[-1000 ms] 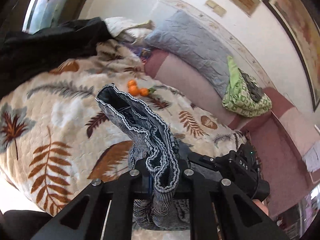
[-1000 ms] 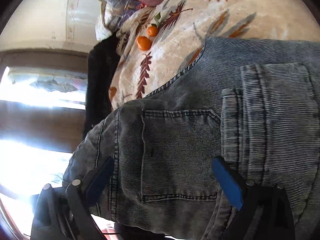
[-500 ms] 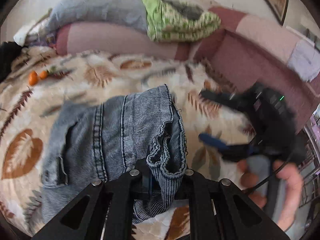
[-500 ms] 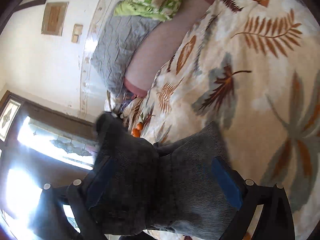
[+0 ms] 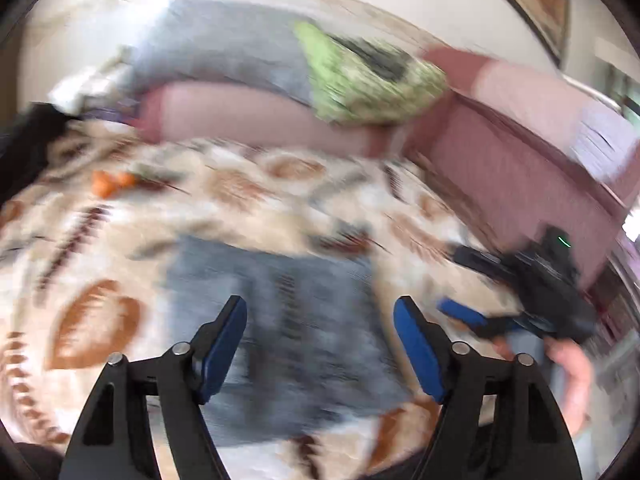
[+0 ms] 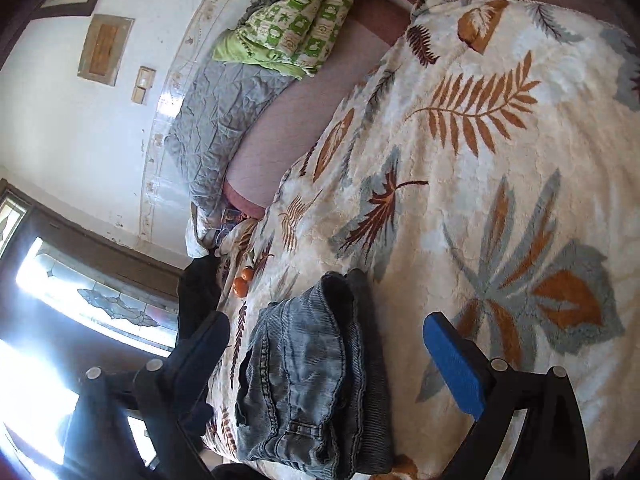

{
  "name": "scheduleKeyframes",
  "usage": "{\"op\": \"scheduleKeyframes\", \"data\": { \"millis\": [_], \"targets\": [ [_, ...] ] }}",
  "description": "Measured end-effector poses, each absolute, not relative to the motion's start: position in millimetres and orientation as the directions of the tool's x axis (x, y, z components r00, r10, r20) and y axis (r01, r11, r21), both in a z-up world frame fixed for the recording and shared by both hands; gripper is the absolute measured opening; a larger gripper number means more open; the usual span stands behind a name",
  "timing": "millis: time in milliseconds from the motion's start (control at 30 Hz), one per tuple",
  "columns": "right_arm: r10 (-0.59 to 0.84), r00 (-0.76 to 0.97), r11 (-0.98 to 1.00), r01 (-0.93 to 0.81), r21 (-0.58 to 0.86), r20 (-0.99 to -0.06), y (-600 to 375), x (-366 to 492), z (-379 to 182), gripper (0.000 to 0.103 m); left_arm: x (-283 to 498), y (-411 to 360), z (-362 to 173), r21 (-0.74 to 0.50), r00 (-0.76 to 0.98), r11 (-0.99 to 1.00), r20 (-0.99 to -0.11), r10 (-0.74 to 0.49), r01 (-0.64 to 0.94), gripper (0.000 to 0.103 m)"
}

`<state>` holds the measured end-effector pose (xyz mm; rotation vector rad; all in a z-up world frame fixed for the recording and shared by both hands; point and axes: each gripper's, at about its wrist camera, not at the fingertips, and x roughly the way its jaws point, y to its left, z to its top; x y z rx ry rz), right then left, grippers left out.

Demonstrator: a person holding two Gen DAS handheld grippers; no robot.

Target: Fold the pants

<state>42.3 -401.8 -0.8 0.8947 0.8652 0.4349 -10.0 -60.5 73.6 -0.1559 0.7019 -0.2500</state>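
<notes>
Between our left gripper's (image 5: pixel 320 344) opening blue pads (image 5: pixel 418 350) nothing is held; right gripper (image 6: pixel 332 356) spread, empty. Beyond both, pants (image 6: pixel 316 376) lie folded compact on leaf-print blanket (image 6: pixel 500 160), near its edge. We judge folding done; perhaps tidying remains.

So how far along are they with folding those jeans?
Nearly finished, it seems. The jeans lie in a compact folded bundle on the leaf-print blanket. Neither the left gripper, jaws opening, nor the right gripper holds them. Perhaps only tidying remains.
</notes>
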Motion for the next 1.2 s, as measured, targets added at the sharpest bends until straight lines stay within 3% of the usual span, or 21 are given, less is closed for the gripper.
{"op": "scheduleKeyframes", "data": {
  "millis": [100,200,233,300,333,400,567,733,1000,1067,1100,1133,1200],
  "targets": [
    [0.775,0.509,0.476,-0.083,0.875,-0.374,-365,30,10,0.099,14,-18,52,-0.135,0.715,0.990,-0.696,-0.067,-0.039,0.084],
    [0.866,0.366,0.407,-0.122,0.905,-0.340,-322,19,0,0.099,30,3,13,-0.139,0.619,0.986,-0.784,-0.052,-0.093,0.084],
    [0.862,0.340,0.432,-0.102,0.896,-0.377,-313,17,-11,0.099,31,2,1,-0.136,0.595,0.988,-0.801,-0.063,-0.078,0.084],
    [0.786,0.306,0.560,0.015,0.828,-0.537,-307,15,-48,0.098,32,-4,-14,-0.139,0.575,0.989,-0.814,-0.087,-0.047,0.084],
    [0.793,0.310,0.534,0.063,0.843,-0.525,-312,13,-64,0.089,31,-4,-18,-0.139,0.583,0.989,-0.808,-0.084,-0.051,0.084],
    [0.802,0.333,0.496,0.092,0.863,-0.496,-322,11,-63,0.085,28,-3,-19,-0.158,0.598,0.986,-0.796,-0.094,-0.054,0.084],
    [0.708,0.345,0.639,0.055,0.767,-0.616,-315,10,-27,0.087,40,0,-24,-0.204,0.590,0.978,-0.796,-0.134,-0.052,0.084],
    [0.623,0.398,0.716,0.055,0.696,-0.673,-321,38,4,0.087,40,4,-27,-0.238,0.586,0.969,-0.794,-0.160,-0.059,0.084],
    [0.572,0.260,0.784,0.107,0.612,-0.778,-306,57,-43,0.086,39,5,-28,-0.250,0.587,0.966,-0.792,-0.168,-0.060,0.084],
    [0.541,0.270,0.808,0.096,0.582,-0.796,-305,57,-39,0.076,38,6,-28,-0.254,0.589,0.965,-0.790,-0.169,-0.064,0.084],
    [0.526,0.263,0.822,0.089,0.563,-0.809,-304,57,-38,0.052,38,6,-29,-0.254,0.589,0.965,-0.790,-0.168,-0.067,0.084],
    [0.497,0.253,0.844,0.083,0.531,-0.830,-303,58,-37,0.037,39,6,-29,-0.256,0.588,0.964,-0.791,-0.168,-0.068,0.085],
    [0.457,0.231,0.876,0.047,0.479,-0.859,-299,56,-36,0.031,38,5,-29,-0.254,0.590,0.964,-0.790,-0.165,-0.071,0.085]
  ]
}}
